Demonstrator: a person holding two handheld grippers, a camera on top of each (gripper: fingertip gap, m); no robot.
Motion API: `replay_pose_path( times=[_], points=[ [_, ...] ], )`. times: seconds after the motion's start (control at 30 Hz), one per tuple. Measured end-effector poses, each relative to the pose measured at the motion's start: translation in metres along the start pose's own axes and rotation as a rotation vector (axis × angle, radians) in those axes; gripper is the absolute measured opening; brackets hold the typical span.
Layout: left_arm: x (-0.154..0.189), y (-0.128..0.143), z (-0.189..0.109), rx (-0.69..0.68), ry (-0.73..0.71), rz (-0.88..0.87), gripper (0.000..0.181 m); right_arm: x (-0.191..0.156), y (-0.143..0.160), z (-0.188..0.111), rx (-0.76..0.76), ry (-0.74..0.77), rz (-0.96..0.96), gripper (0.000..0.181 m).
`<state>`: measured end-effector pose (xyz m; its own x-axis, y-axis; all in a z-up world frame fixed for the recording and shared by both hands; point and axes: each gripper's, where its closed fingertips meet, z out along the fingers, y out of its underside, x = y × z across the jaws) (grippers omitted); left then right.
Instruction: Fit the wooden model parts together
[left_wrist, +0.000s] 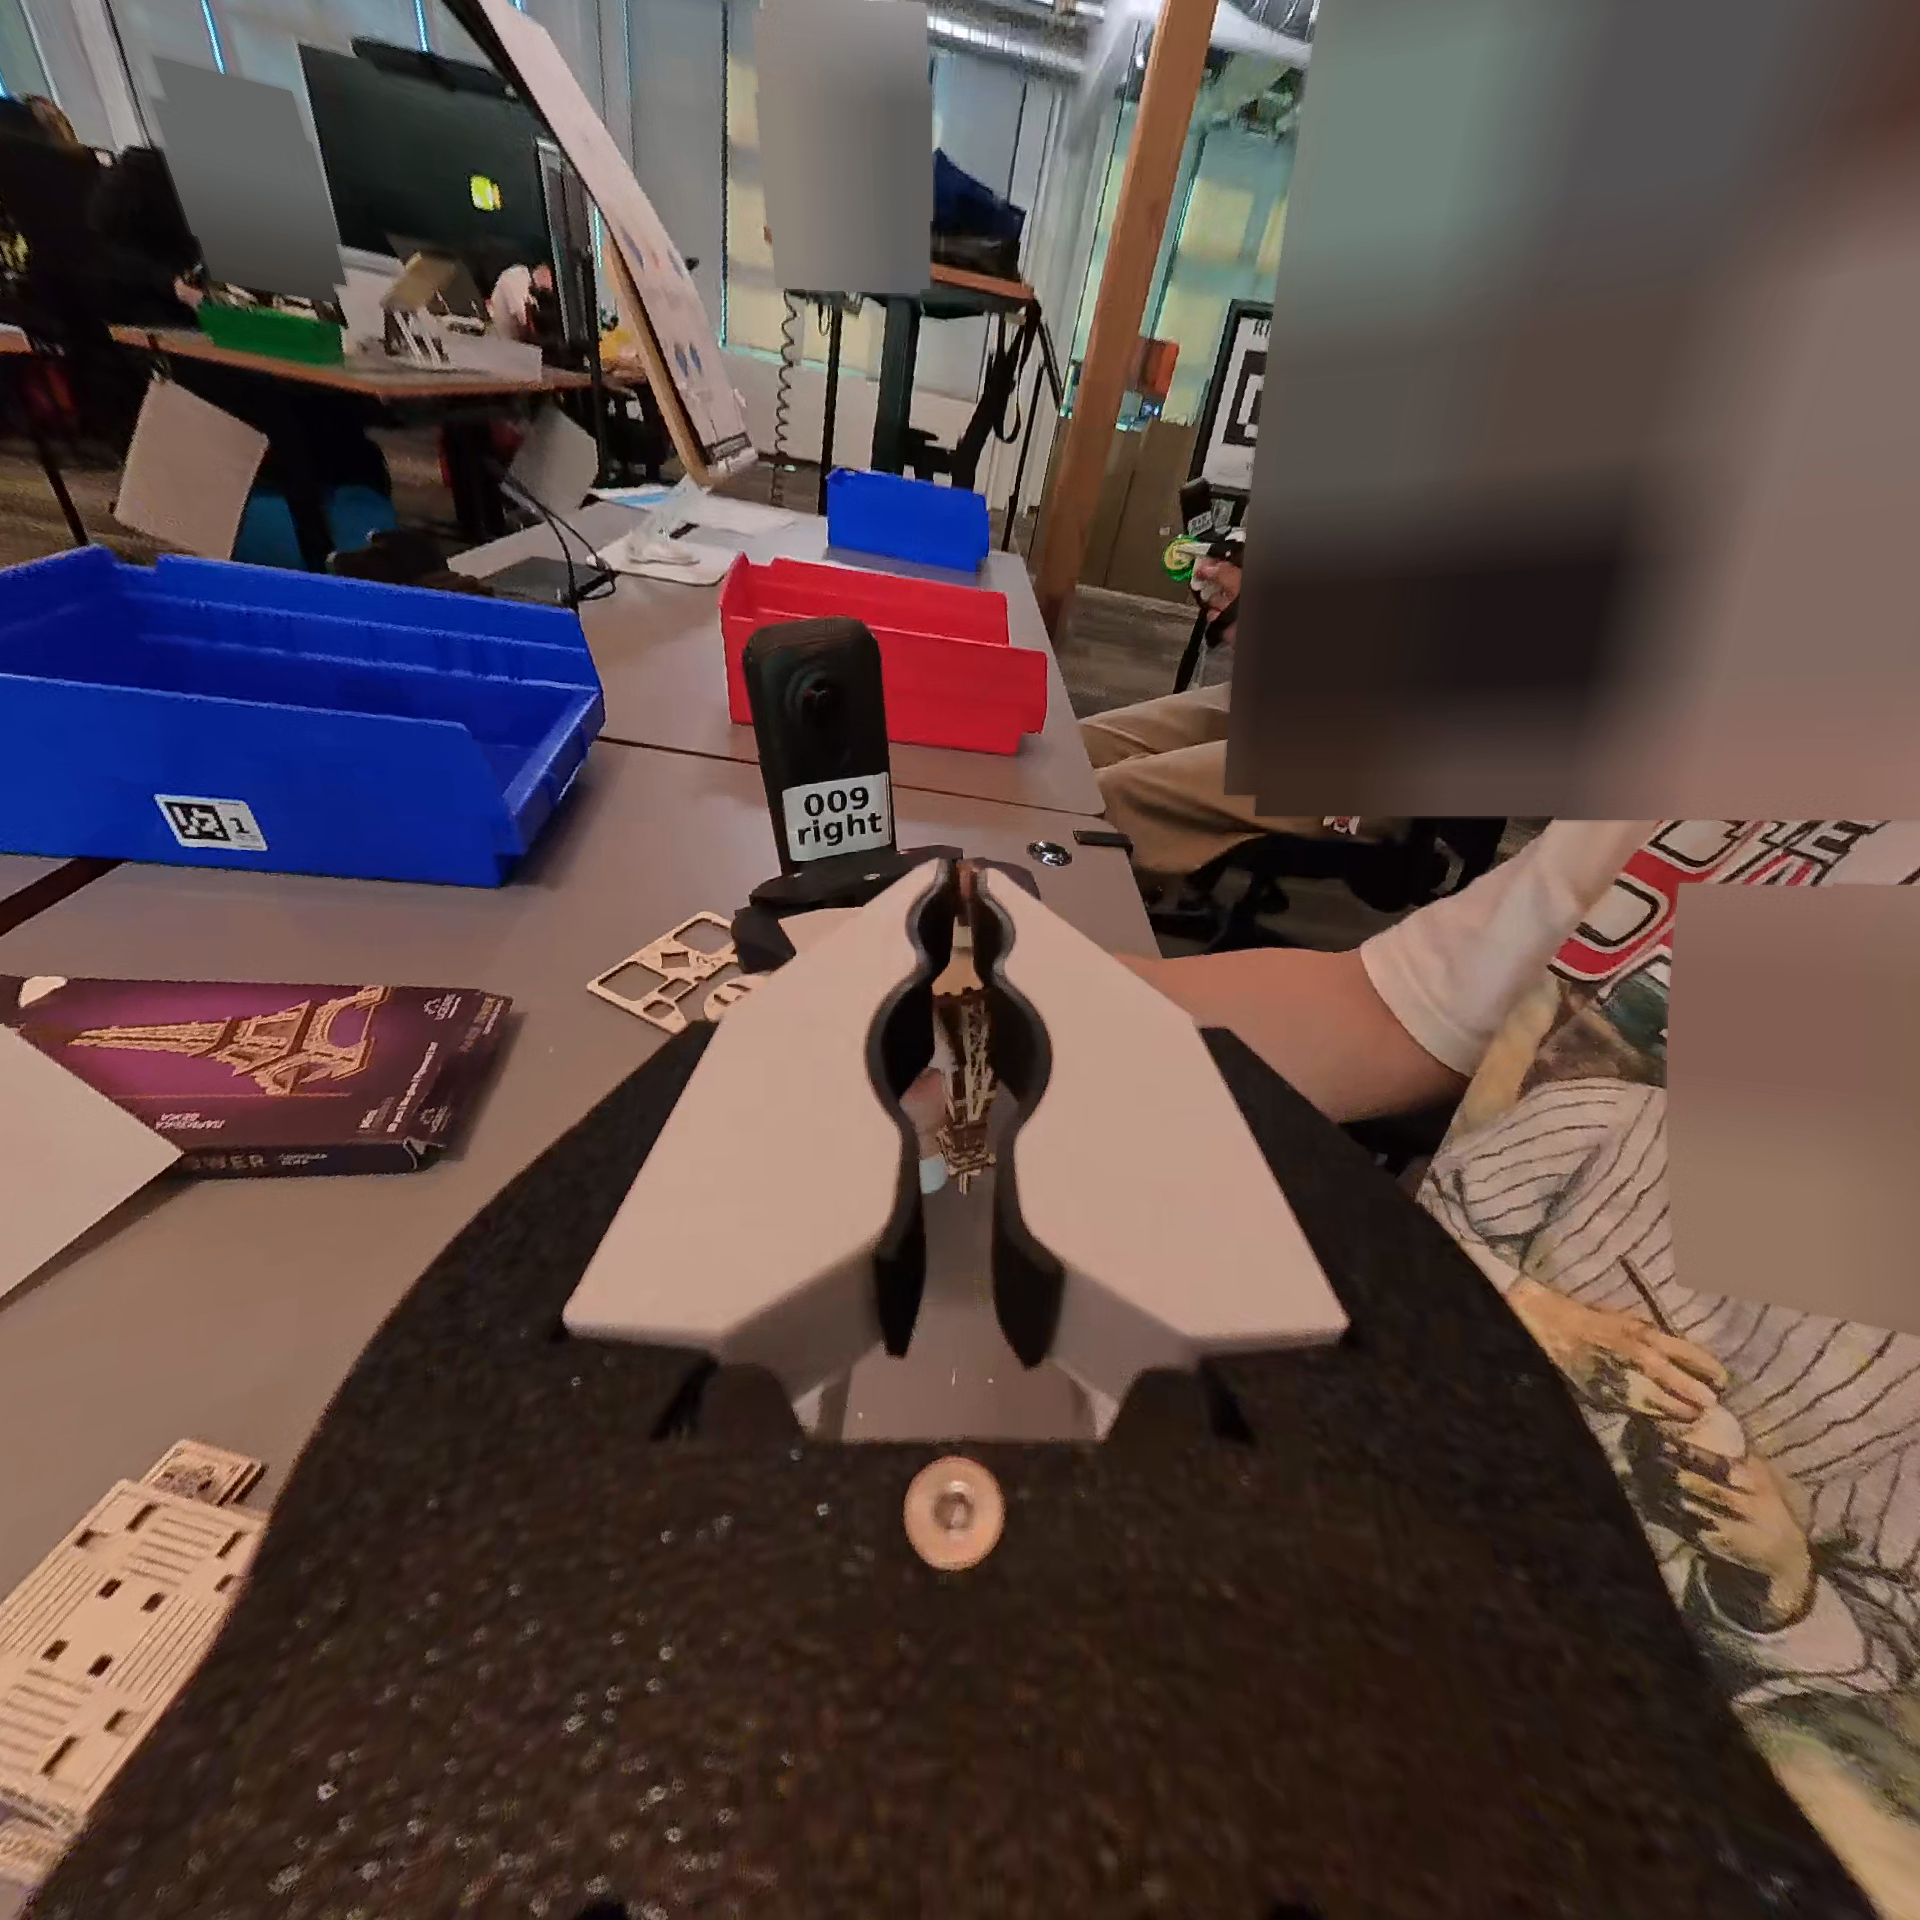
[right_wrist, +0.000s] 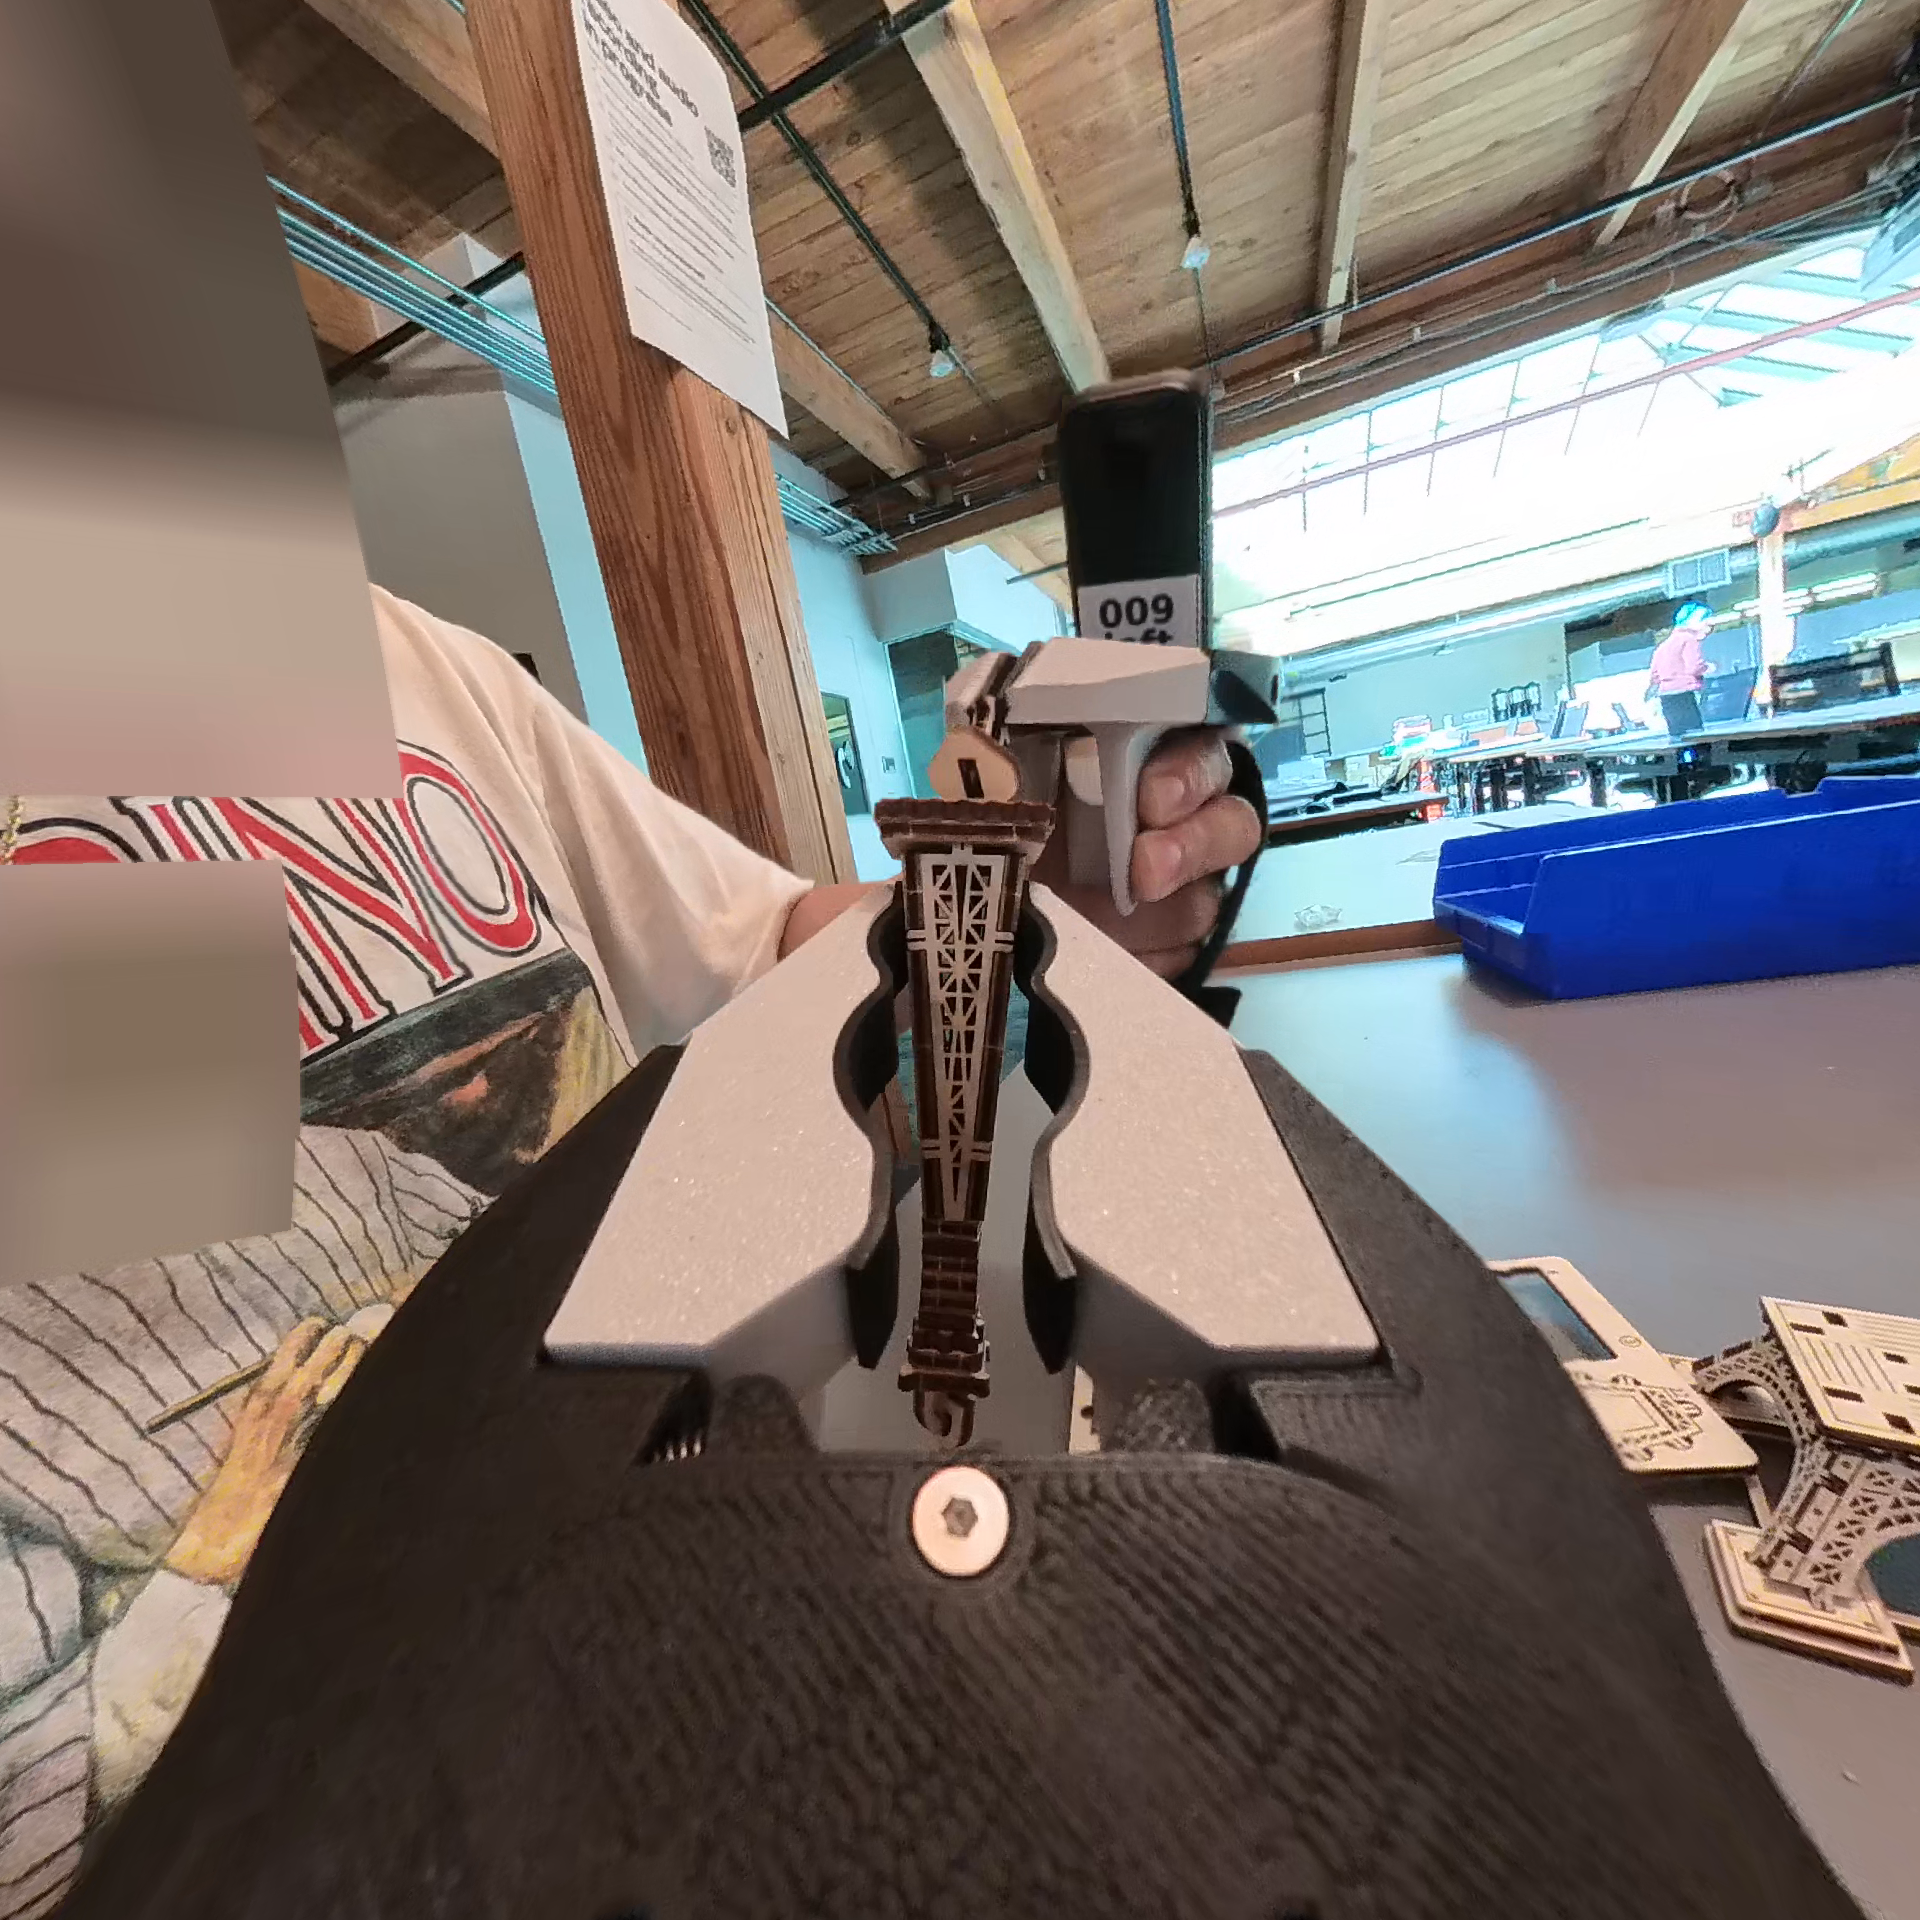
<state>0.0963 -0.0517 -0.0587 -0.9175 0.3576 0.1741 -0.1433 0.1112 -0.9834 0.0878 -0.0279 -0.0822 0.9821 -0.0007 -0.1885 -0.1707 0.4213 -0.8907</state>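
My right gripper (right_wrist: 961, 914) is shut on a slim wooden lattice tower section (right_wrist: 951, 1049), whose wide brown end points away from me. My left gripper (left_wrist: 964, 881) is shut on a small flat wooden piece (left_wrist: 966, 914), seen edge-on between its tips. In the right wrist view the left gripper (right_wrist: 992, 717) holds this rounded, slotted piece (right_wrist: 968, 774) at the tower section's wide end, touching or nearly touching it. Through the gap between the left fingers I see part of the tower section (left_wrist: 971, 1081). Both grippers are held in the air above the table's near edge.
A blue bin (left_wrist: 291, 717) and a red bin (left_wrist: 883, 665) stand on the grey table (left_wrist: 312, 1299). A purple box (left_wrist: 260, 1060) and punched wooden sheets (left_wrist: 665, 971) lie nearby. A wooden tower base (right_wrist: 1818, 1455) lies at right. The person's torso and a wooden post (right_wrist: 665, 468) are close. Both grippers' tips are close together, under 4 cm apart.
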Motion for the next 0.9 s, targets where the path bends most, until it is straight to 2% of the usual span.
replay_pose_path(
  times=[0.37, 0.67, 0.77, 0.9],
  points=[
    [0.002, 0.005, -0.002, 0.023, -0.019, 0.037, 0.000, 0.002, 0.008, 0.002, -0.043, 0.012, -0.002, 0.016],
    [0.005, 0.013, 0.008, -0.102, -0.075, 0.169, 0.000, 0.002, 0.017, 0.003, -0.097, 0.013, -0.021, 0.016],
    [0.000, 0.011, 0.004, -0.106, -0.113, 0.190, 0.000, 0.006, 0.012, 0.001, -0.065, 0.034, 0.004, 0.016],
    [-0.006, 0.015, -0.001, -0.082, -0.152, 0.152, 0.000, 0.018, 0.021, -0.002, -0.130, 0.113, -0.014, 0.016]
  ],
)
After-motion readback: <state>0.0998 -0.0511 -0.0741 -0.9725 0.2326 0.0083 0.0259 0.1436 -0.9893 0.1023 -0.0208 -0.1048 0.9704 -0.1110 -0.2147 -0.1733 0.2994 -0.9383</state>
